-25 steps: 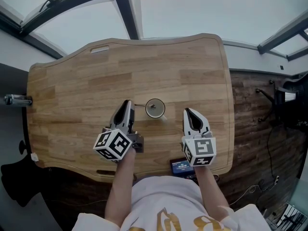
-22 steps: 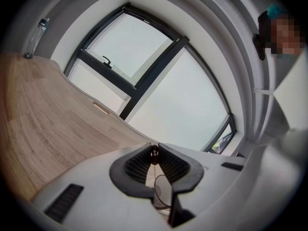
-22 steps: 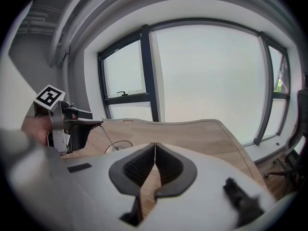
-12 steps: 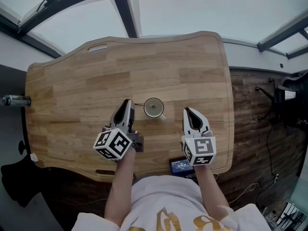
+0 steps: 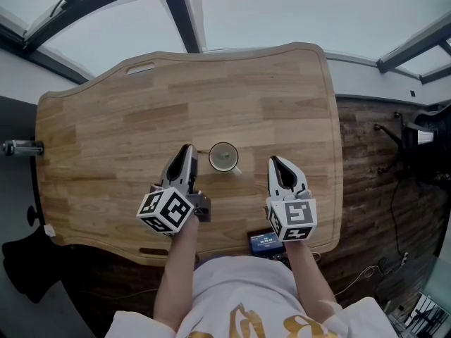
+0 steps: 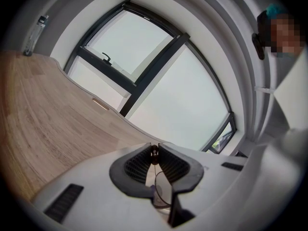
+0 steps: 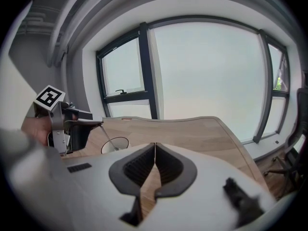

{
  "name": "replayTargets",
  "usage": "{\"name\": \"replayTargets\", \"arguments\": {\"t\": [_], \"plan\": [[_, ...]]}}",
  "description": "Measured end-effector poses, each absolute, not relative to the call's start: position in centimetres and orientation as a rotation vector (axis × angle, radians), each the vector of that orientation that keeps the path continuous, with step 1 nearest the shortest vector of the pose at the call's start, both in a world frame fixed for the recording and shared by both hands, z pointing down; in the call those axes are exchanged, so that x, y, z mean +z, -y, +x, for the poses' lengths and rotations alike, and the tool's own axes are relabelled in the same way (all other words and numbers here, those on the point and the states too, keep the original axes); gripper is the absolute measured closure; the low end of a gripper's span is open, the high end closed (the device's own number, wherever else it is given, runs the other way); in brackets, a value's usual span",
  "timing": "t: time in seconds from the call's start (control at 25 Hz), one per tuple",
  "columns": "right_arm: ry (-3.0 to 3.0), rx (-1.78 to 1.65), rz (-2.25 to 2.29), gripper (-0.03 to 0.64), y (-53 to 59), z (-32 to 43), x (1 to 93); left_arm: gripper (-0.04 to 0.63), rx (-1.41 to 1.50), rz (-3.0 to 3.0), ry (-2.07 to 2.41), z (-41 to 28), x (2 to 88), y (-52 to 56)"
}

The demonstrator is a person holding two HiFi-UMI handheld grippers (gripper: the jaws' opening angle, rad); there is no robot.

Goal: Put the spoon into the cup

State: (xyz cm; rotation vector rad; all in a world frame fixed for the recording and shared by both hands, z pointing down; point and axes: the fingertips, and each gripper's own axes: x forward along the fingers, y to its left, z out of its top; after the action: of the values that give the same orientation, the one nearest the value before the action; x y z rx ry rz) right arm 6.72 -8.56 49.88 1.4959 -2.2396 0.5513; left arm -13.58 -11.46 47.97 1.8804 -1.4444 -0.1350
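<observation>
Pinching the spoon (image 5: 203, 152) by the end of its thin handle, the left claw (image 5: 187, 151) has it slanted down into the white cup (image 5: 235, 165) standing on the wooden bench (image 5: 106, 132) just to its right, and past the cup the right claw (image 5: 276, 162) hovers pressed together with nothing in it.

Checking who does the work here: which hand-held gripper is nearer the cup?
Left. The left hand-held gripper sits just left of the cup, its spoon reaching the rim; the right hand-held gripper stands farther off, to its right.
</observation>
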Motion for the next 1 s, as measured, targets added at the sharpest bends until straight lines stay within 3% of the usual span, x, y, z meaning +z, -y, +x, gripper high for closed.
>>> {"name": "replayTargets", "arguments": {"t": [1.0], "plan": [[2.216,0.581,1.497,0.585,8.5,7.4,51.3,0.541,-0.089,1.922,1.436,-12.4,49.2,11.3]]}}
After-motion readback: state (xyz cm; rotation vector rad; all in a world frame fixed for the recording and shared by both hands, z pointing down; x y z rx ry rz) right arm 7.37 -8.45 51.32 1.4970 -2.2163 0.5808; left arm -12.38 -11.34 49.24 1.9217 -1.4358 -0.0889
